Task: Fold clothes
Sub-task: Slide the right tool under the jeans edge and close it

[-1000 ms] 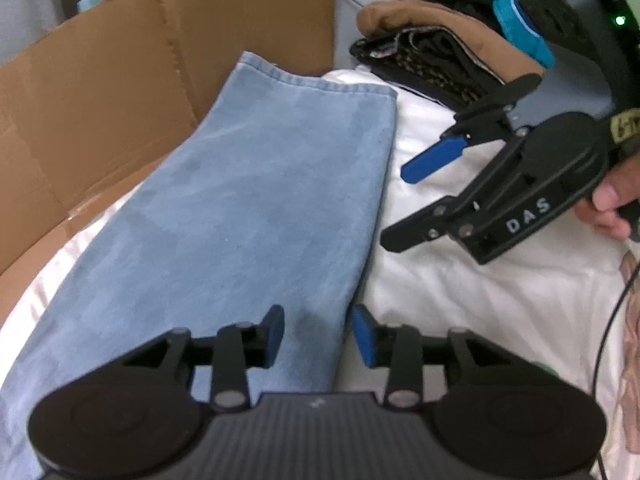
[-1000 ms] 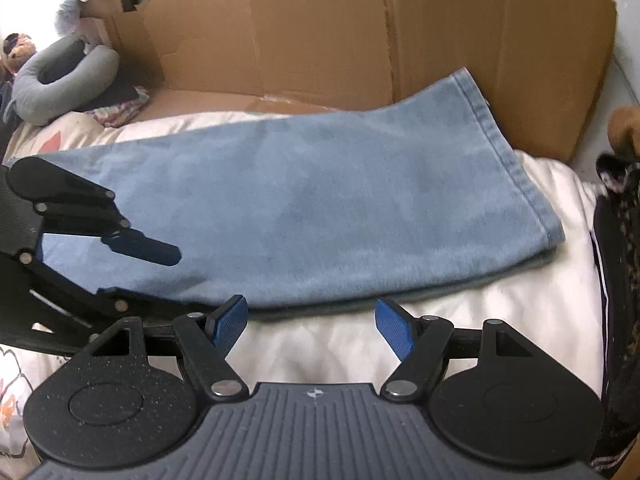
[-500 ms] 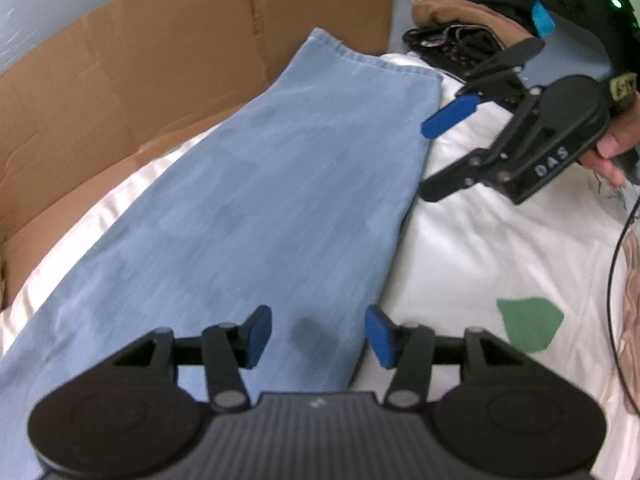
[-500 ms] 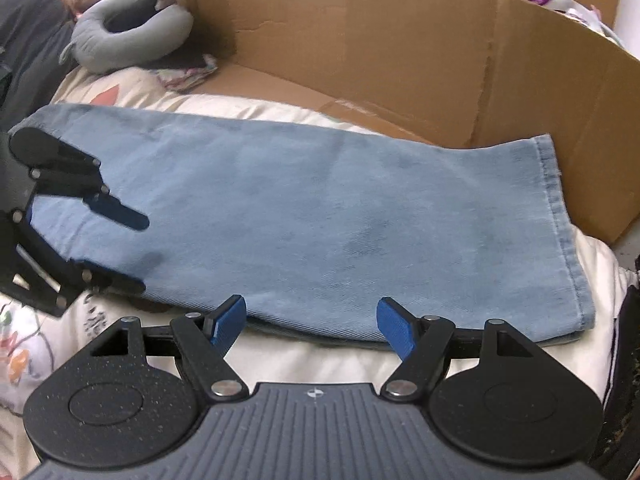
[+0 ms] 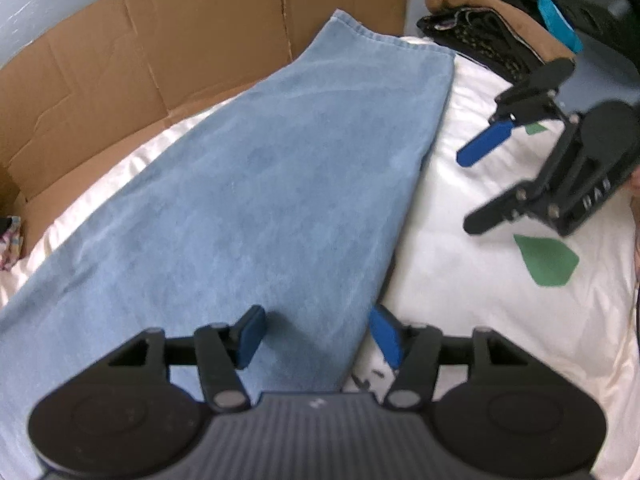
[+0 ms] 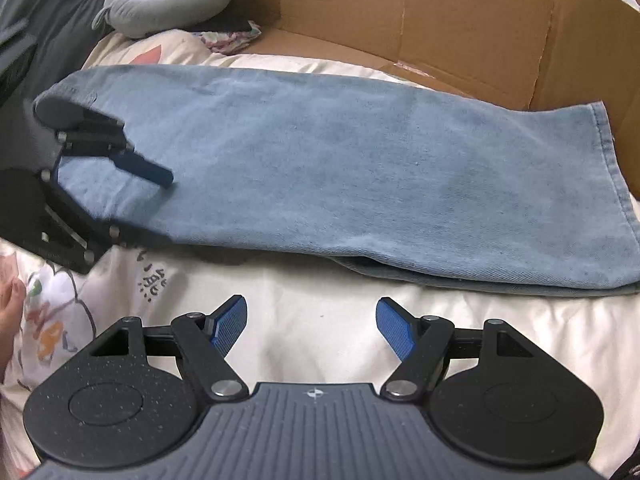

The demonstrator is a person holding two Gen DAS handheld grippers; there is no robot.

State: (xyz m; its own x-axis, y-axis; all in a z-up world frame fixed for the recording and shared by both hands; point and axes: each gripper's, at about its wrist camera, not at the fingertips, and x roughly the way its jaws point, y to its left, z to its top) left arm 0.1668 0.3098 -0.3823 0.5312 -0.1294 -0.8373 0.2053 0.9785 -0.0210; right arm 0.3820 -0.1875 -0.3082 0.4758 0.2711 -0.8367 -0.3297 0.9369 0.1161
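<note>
Left wrist: jeans (image 5: 248, 184) look heavy, floppy denim; we'd pinch the hem. Left gripper (image 5: 316, 336) just widened, right gripper (image 6: 312, 328) apart, both empty.

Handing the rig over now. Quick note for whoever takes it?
Left tongs: open, jaws have just been opening, straddling the near edge of the jeans, not gripping.
Right tongs: open, empty, over the white bedsheet just short of the jeans.
Jeans lie flat, folded lengthwise, legs stacked, along the cardboard.
Left: fold them across their length.
</note>
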